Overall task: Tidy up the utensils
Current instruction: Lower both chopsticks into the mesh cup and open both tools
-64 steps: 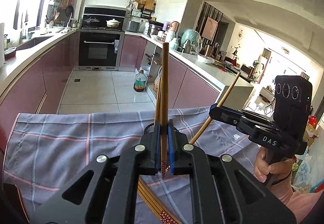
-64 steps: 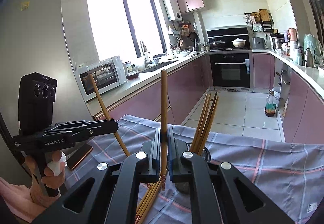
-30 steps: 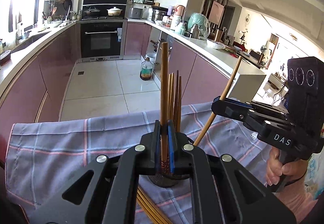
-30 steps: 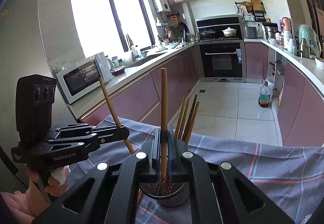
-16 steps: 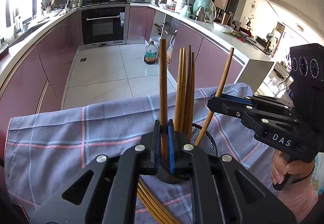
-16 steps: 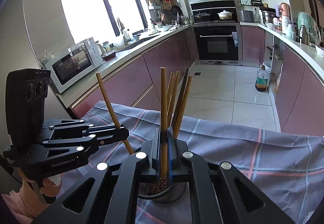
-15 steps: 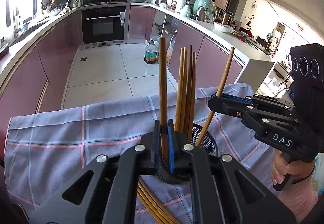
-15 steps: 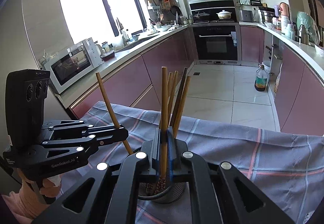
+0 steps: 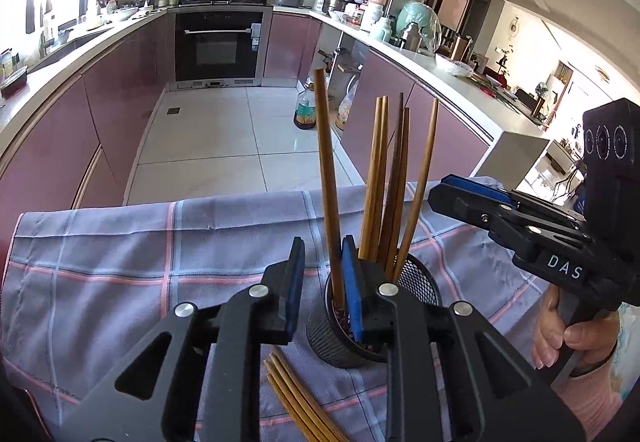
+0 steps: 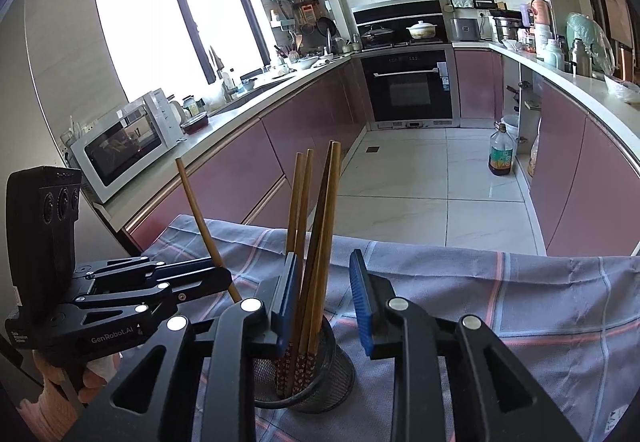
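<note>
At lower centre, the left gripper (image 9: pixel 322 282) and right gripper (image 10: pixel 322 298) have just been opening; both stand released over the mesh holder (image 9: pixel 420 284), where the chopsticks (image 10: pixel 316 242) now rest. "DAS" and "GenRobot.AI" are printed on the grippers.

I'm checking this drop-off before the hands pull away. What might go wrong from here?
The left gripper, whose jaws have just been opening, has one pad beside a chopstick standing in the mesh holder; lifting off could drag it out. The right gripper straddles more sticks, so sideways withdrawal might tip the holder. Loose chopsticks on the cloth could get knocked.
</note>
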